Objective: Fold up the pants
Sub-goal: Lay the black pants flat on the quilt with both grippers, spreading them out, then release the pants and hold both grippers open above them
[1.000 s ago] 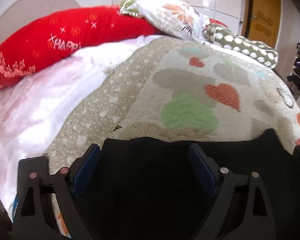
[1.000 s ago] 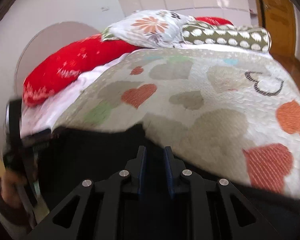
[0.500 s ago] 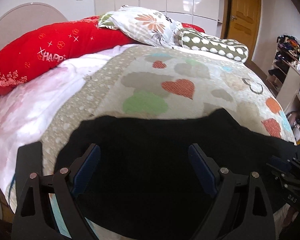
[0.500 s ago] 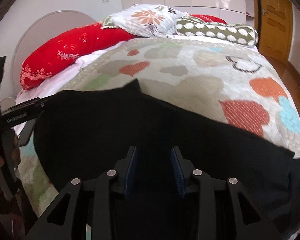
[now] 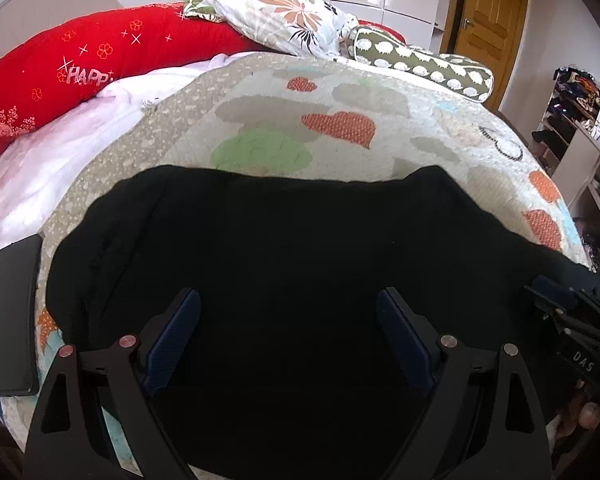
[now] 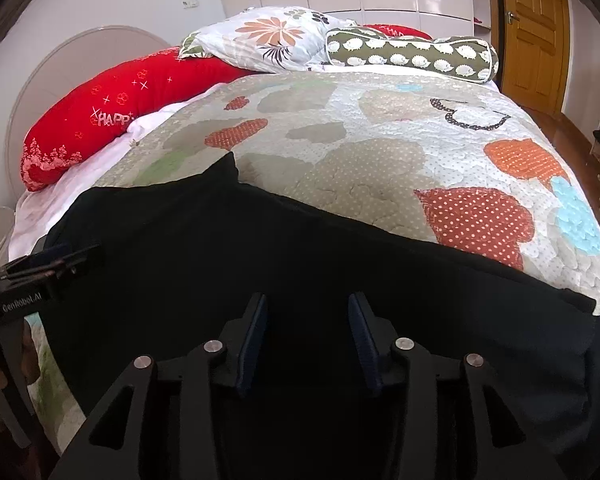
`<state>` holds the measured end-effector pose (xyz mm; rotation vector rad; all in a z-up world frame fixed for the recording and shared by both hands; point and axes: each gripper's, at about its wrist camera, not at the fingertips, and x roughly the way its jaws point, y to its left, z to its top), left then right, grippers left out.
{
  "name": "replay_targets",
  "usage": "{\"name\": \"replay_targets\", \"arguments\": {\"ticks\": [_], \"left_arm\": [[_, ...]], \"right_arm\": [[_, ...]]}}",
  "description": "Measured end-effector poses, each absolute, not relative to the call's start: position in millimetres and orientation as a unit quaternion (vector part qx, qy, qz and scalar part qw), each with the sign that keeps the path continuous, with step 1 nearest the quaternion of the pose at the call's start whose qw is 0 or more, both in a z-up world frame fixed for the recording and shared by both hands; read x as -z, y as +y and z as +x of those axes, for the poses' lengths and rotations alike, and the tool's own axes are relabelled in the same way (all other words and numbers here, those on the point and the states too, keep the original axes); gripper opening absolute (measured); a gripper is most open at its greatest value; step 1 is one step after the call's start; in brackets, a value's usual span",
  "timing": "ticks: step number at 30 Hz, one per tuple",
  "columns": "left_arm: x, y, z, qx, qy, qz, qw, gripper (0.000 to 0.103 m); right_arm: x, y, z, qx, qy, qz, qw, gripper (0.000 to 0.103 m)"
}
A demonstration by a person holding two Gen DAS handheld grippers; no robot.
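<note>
Black pants point(image 5: 300, 264) lie spread flat across the near part of a bed, on a quilt point(image 5: 340, 120) patterned with hearts. The same pants point(image 6: 300, 248) fill the lower half of the right wrist view. My left gripper point(image 5: 288, 308) hangs over the pants with its jaws wide open and only flat cloth beneath them. My right gripper point(image 6: 306, 312) is over the pants farther right; its jaws are opening and the pads press on nothing. Each gripper shows at the edge of the other's view, the right gripper point(image 5: 560, 304) and the left gripper point(image 6: 52, 264).
A red bolster point(image 5: 100, 64), a floral pillow point(image 5: 284, 12) and a green spotted bolster point(image 5: 424, 64) lie at the head of the bed. A pink-white sheet point(image 5: 32, 160) covers the left side. A wooden door point(image 6: 536, 32) and shelves point(image 5: 580, 128) stand to the right.
My right gripper's jaws have spread apart from nearly shut. Both grippers have drawn back toward the near edge and slightly lower, so more of the pants lies in view. The left jaws kept their width.
</note>
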<state>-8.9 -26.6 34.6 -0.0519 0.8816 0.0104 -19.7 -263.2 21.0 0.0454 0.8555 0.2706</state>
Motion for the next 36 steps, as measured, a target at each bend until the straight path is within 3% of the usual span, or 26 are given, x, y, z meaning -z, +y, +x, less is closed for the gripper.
{"name": "replay_targets", "arguments": {"ticks": [12, 17, 22, 36], "left_arm": [[-46.7, -27.5, -21.2, -0.003, 0.417, -0.032, 0.908, 0.092], [-42.7, -33.1, -27.8, -0.009, 0.419, -0.025, 0.908, 0.092], [-33.6, -42.0, -33.8, -0.021, 0.415, -0.001, 0.910, 0.093], [-21.8, -48.2, -39.2, -0.021, 0.387, 0.008, 0.922, 0.103]], "right_arm": [[-47.7, -273.9, -51.3, -0.136, 0.402, 0.008, 0.906, 0.052], [-30.1, -276.9, -54.3, -0.126, 0.426, -0.005, 0.896, 0.054], [-20.7, -267.4, -57.8, -0.116, 0.419, -0.038, 0.900, 0.064], [-16.7, -267.2, -55.7, -0.114, 0.418, -0.053, 0.900, 0.072]]}}
